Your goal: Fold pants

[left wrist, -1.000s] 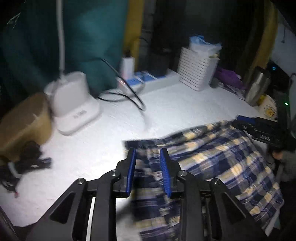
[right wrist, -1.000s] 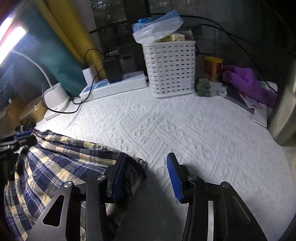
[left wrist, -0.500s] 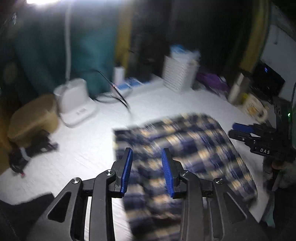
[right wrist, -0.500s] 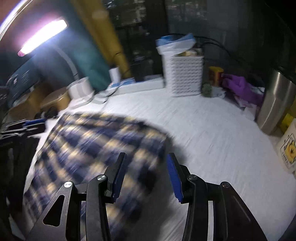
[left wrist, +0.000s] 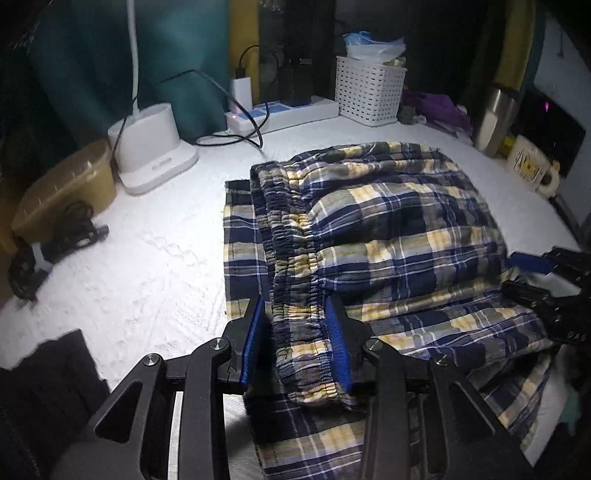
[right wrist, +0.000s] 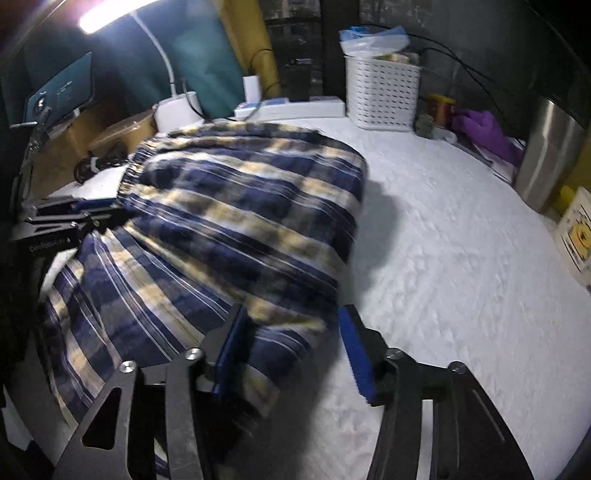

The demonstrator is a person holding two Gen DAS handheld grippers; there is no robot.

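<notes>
1. My left gripper (left wrist: pixel 297 341) has its two blue pads apart, one on each side of the waistband (left wrist: pixel 291 266).
2. The pads sit close to the cloth, but I cannot tell if they pinch it.
3. My right gripper (right wrist: pixel 291 343) has its pads wide apart too.
4. The left pad of my right gripper (right wrist: pixel 231 347) is against the edge of the pants (right wrist: pixel 240 221). The right pad is over the bare white cover (right wrist: pixel 461 277).
5. The pants (left wrist: pixel 388 236) are blue, yellow and white checks. They lie on the white cover (left wrist: pixel 147 266) in front of me.
6. The top part of the pants is folded over the bottom part. The waistband runs from my left gripper away toward the back.
7. A flat layer of the pants sticks out past the waistband on the left side.
8. From my left camera I see my right gripper (left wrist: pixel 532 280) at the right edge of the pants.
9. From my right camera I see my left gripper (right wrist: pixel 66 221) at the left edge of the pants.
10. A white lamp (left wrist: pixel 147 147) stands behind the pants on the left. Its light (right wrist: pixel 107 14) is on.
11. A white basket (left wrist: pixel 369 92) stands at the back. A power strip (left wrist: pixel 284 112) lies just beside it.
12. A purple cloth (right wrist: pixel 484 133) lies at the back right, near a metal cup (right wrist: pixel 546 151).
13. The right camera's view of the pants is a bit blurry.
</notes>
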